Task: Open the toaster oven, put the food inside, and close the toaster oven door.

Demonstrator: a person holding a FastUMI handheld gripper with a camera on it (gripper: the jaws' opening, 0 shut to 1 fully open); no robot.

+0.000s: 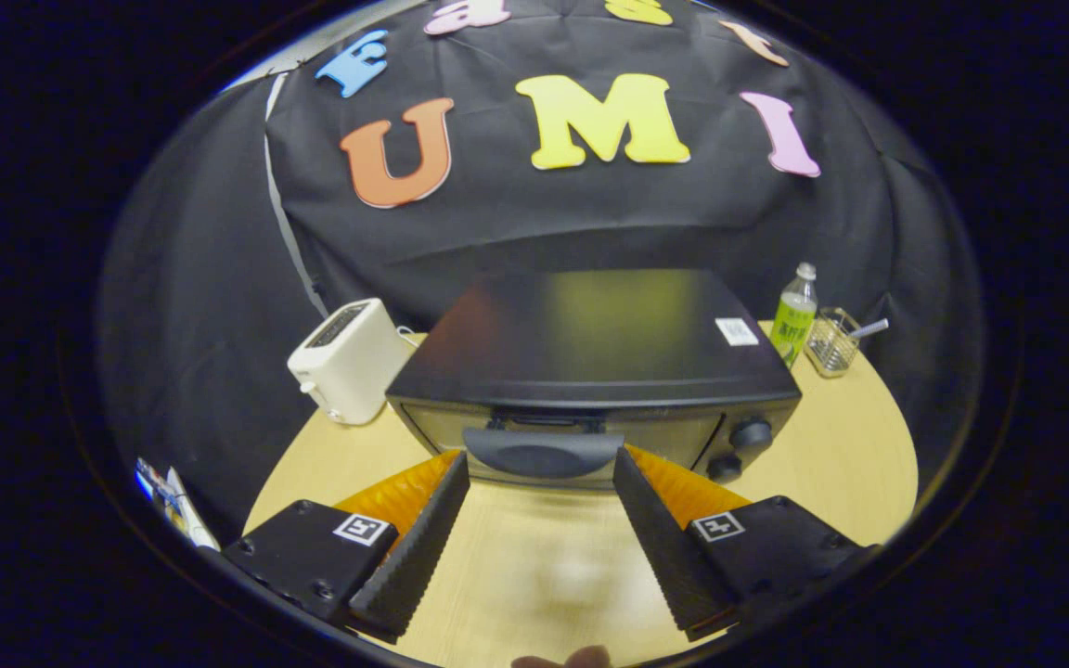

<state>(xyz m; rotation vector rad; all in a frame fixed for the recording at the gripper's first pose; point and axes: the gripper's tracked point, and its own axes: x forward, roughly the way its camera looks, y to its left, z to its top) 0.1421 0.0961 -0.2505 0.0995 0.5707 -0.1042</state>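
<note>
A black toaster oven [590,348] stands on the round wooden table [831,464], just ahead of my fingers. Its glass door is closed, and the door's dark handle [542,453] lies right between my two fingertips, which flank its ends. My gripper [542,468] is open, and nothing is pressed between its fingers. Two knobs [750,434] sit at the right of the oven's front. I cannot see the food from here.
A white pop-up toaster [349,362] stands left of the oven. A green-labelled bottle [794,320] and a small wire basket [831,341] stand behind the oven on the right. Bare tabletop lies below my fingers. A fingertip [581,659] shows at the very bottom.
</note>
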